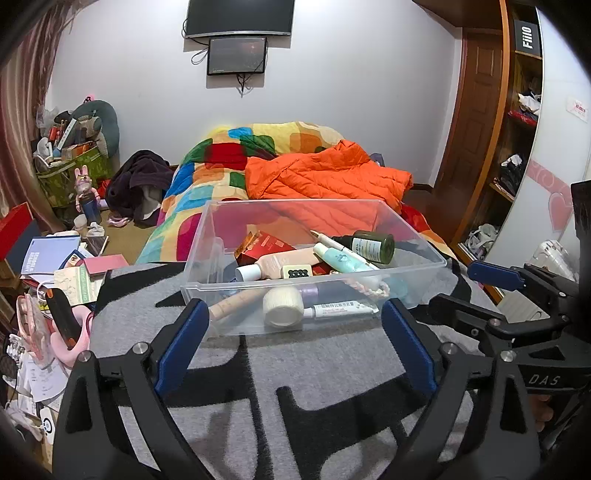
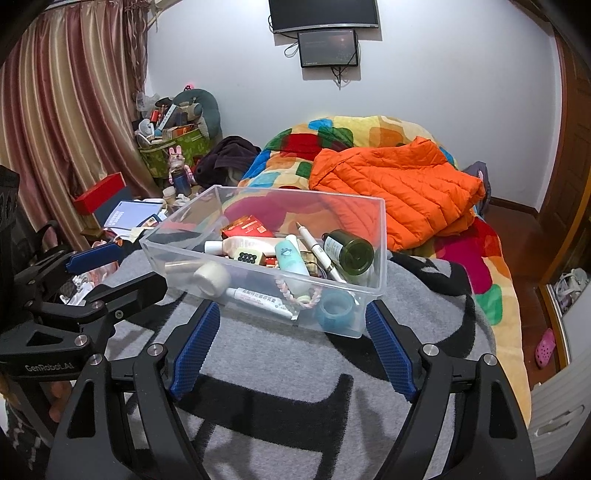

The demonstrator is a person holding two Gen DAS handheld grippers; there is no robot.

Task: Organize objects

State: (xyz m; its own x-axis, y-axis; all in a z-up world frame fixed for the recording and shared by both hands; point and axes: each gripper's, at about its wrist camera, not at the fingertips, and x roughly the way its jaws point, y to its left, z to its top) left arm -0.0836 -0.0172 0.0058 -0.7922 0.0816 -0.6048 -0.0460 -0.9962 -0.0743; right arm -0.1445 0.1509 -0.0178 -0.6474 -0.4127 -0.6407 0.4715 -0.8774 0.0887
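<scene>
Resting on the grey blanket (image 1: 295,369), the clear bin (image 1: 424,264) held a green bottle (image 1: 373,246), a pen (image 1: 334,243) and tubes. Just short of its near wall, the left gripper (image 1: 295,341) and right gripper (image 2: 291,343) hung spread wide, grasping nothing.

White wall (image 1: 351,92) w/ TV (image 1: 240,16), striped curtains (image 2: 62,110).

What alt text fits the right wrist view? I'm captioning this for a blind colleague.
A clear plastic bin of toiletries, including a dark green bottle and a white tube, sits on a grey patterned blanket. The open right gripper frames it, empty. An orange jacket lies behind on the bed.
</scene>
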